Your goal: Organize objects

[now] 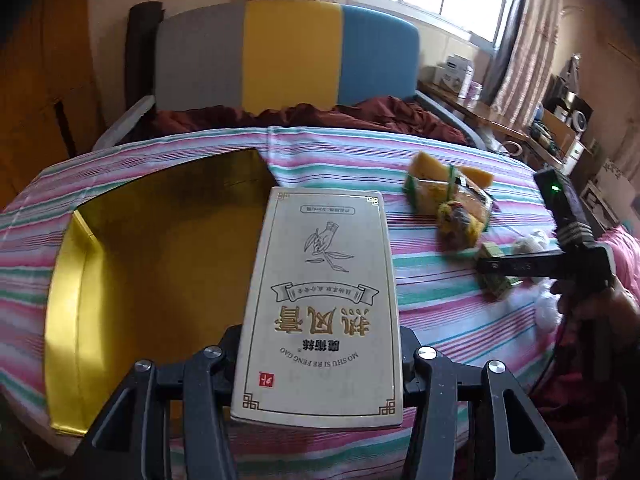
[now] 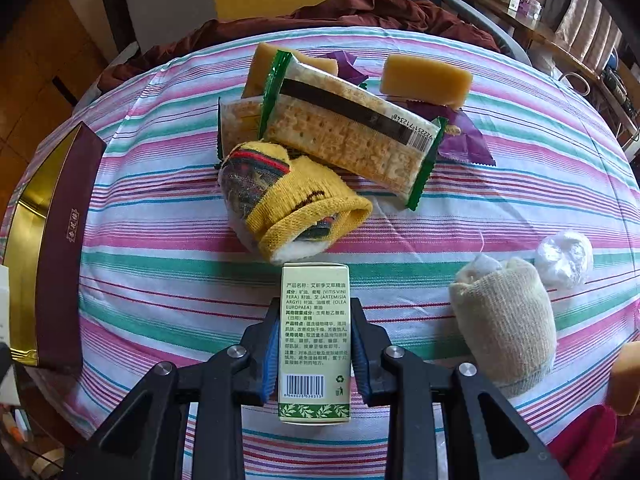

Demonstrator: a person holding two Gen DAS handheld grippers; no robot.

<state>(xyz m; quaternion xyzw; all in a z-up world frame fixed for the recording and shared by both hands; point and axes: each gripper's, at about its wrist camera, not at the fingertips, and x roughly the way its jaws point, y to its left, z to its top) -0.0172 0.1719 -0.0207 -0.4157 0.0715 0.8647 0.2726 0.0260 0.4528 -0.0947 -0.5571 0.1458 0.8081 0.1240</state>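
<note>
The left tongs [image 1: 320,364] are clamped on a flat white box [image 1: 320,304], its long side pointing to 12 o'clock. The open gold box [image 1: 68,320] on the bed waits at 9 o'clock, nearer them. The right tongs [image 2: 314,354] pinch a small green box [image 2: 315,340].

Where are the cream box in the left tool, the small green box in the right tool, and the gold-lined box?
cream box [image 1: 320,292], left wrist view, middle of its printed face
small green box [image 2: 315,340], right wrist view, its text panel
gold-lined box [image 1: 160,248], left wrist view, bare gold floor inside
</note>
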